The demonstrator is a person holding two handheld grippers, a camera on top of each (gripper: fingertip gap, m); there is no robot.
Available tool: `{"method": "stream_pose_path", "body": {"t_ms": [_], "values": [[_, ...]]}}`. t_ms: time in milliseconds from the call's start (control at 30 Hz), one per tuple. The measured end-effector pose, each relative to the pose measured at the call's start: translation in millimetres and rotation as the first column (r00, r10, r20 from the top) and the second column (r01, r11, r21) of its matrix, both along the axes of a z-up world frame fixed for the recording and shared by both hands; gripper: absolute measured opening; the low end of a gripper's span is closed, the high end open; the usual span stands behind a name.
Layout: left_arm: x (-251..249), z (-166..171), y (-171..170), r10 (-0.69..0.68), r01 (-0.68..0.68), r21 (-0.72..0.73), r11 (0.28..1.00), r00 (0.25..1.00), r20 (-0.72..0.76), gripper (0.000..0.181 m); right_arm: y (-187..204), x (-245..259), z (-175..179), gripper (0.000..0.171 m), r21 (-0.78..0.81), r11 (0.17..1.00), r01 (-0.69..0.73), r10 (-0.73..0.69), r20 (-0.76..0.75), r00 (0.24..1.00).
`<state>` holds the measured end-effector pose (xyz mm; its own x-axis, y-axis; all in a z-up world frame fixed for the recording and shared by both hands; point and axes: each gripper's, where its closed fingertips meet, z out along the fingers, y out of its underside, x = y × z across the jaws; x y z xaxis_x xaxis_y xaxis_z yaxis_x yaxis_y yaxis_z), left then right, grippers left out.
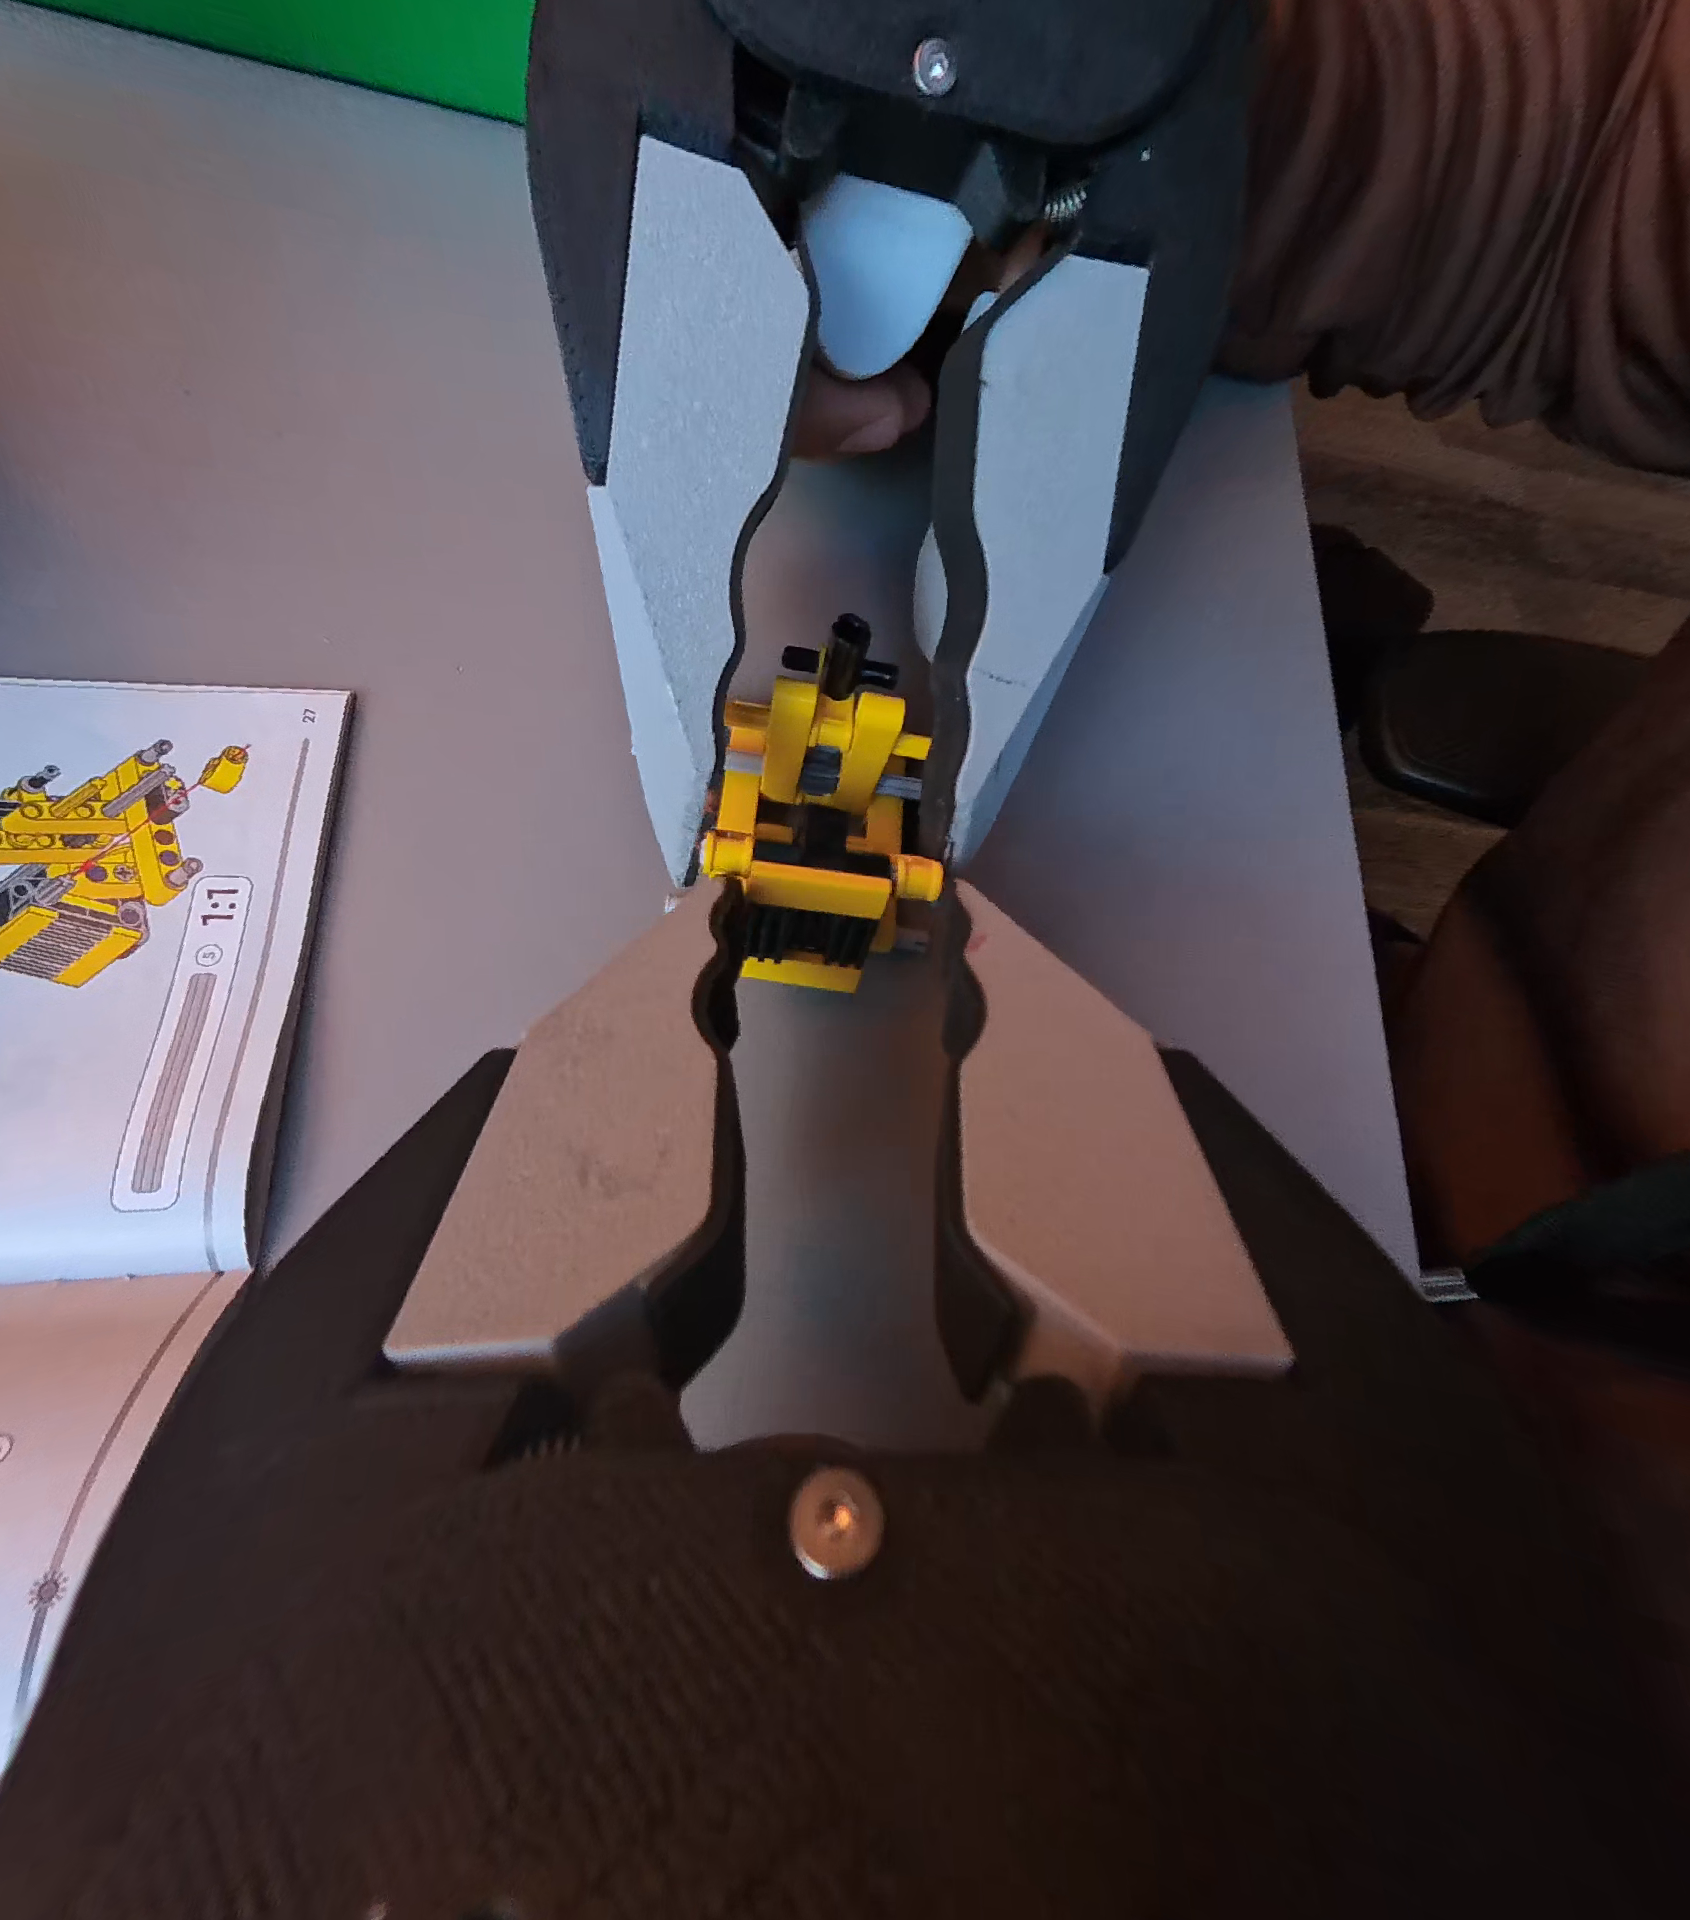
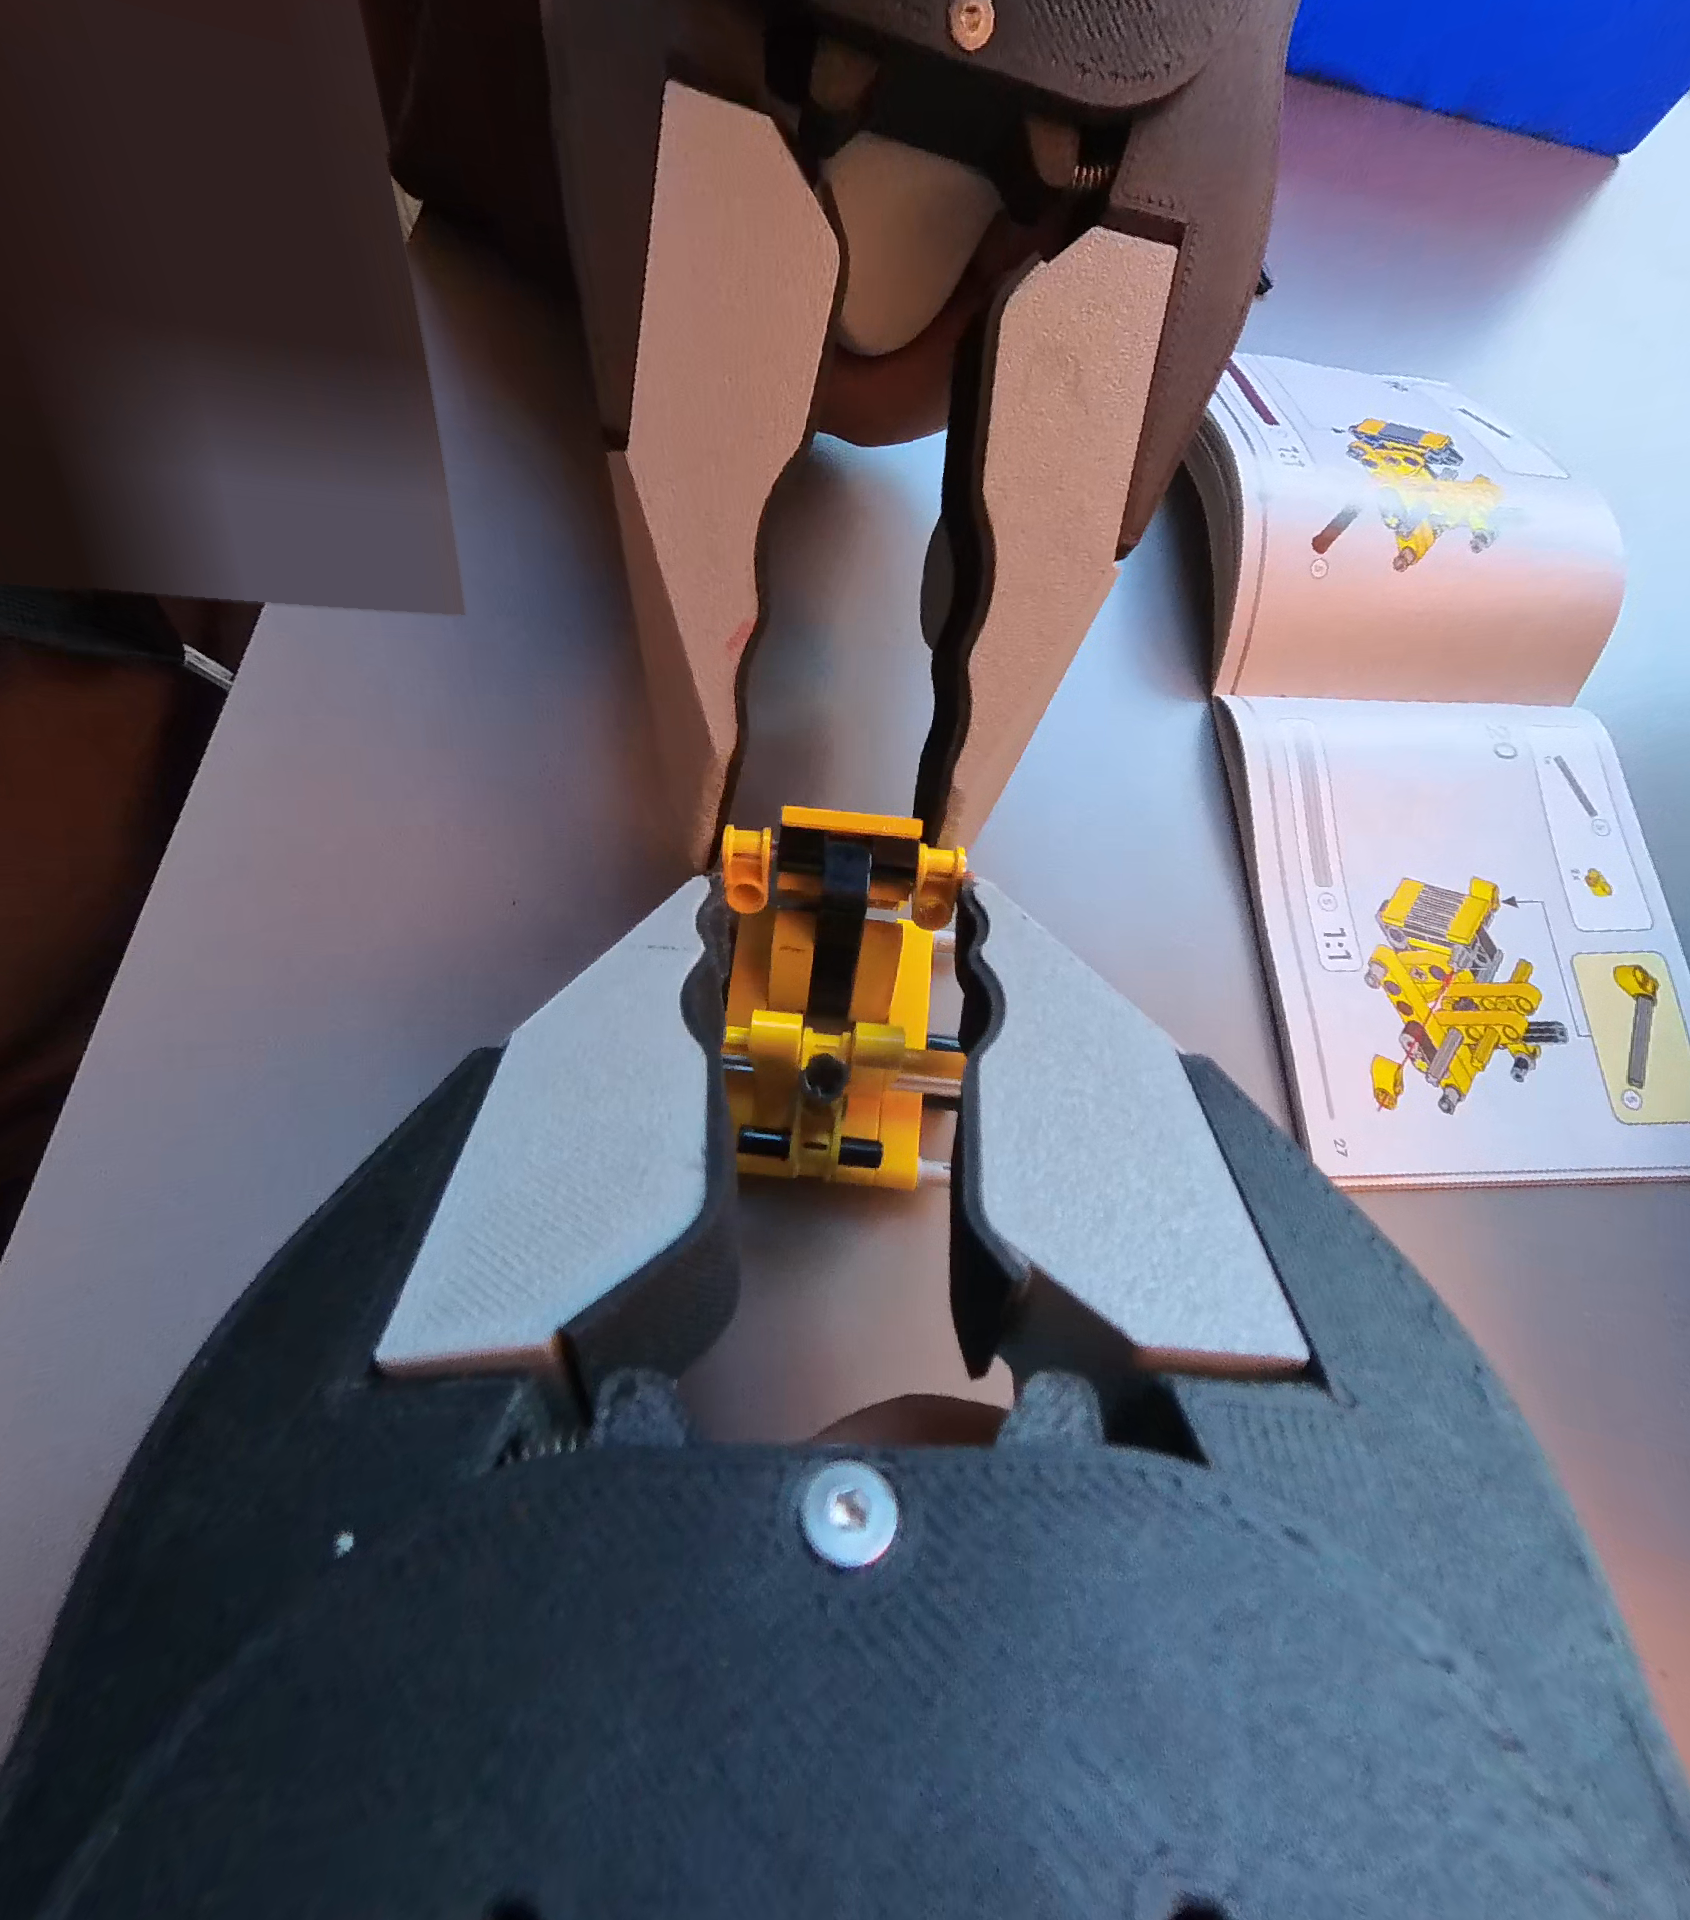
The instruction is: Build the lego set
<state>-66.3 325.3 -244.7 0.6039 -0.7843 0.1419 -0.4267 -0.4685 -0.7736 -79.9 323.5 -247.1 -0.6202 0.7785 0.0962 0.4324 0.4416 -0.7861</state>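
Observation:
A small yellow and black lego model (image 1: pixel 820 790) hangs between my two grippers, which face each other tip to tip over the grey table (image 1: pixel 301 416). My left gripper (image 1: pixel 825 925) is shut on the model's grille end. My right gripper (image 1: pixel 820 862) comes from the opposite side and is shut on the other end, where a black pin sticks up. In the right wrist view the model (image 2: pixel 820 1060) sits between the right gripper's (image 2: pixel 836 904) fingers, and the left gripper (image 2: pixel 828 836) clamps its far end.
An open instruction booklet (image 1: pixel 93 935) lies on the table to the left, seen on the right in the right wrist view (image 2: pixel 1443 935). The table edge (image 1: pixel 1340 831) is close, with a chair base (image 1: pixel 1443 727) on the floor beyond. A person's brown sleeve (image 1: pixel 1547 208) is nearby. Both grippers' tips are close together, under 4 cm apart.

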Motion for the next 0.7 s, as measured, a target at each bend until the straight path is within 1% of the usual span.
{"method": "stream_pose_path", "body": {"t_ms": [267,333,433,633,700], "values": [[-1.1,-0.5,-0.9,-0.027,0.028,0.022,0.999,0.999,-0.026,0.034,-1.2,-0.4,0.4,0.040,0.002,1.000,-0.006,0.006,-0.012,1.000],[-3.4,-0.6,0.4,-0.018,0.020,0.042,0.999,0.999,-0.048,0.036,-0.6,-0.7,0.0,0.040,-0.004,1.000,-0.002,0.002,-0.010,1.000],[-7.8,-1.2,2.2,-0.004,0.011,0.071,0.997,0.996,-0.093,0.034,-0.4,-0.6,0.0,0.040,-0.006,1.000,-0.003,0.003,-0.008,1.000],[-8.1,-3.6,3.1,-0.002,0.013,0.085,0.996,0.991,-0.131,0.034,0.3,-1.4,-2.0,0.040,0.010,1.000,0.003,-0.003,-0.005,1.000],[-8.2,-3.2,2.7,-0.002,0.014,0.089,0.996,0.991,-0.137,0.037,1.0,-1.8,-1.7,0.041,0.014,1.000,0.007,-0.007,-0.009,1.000]]}}
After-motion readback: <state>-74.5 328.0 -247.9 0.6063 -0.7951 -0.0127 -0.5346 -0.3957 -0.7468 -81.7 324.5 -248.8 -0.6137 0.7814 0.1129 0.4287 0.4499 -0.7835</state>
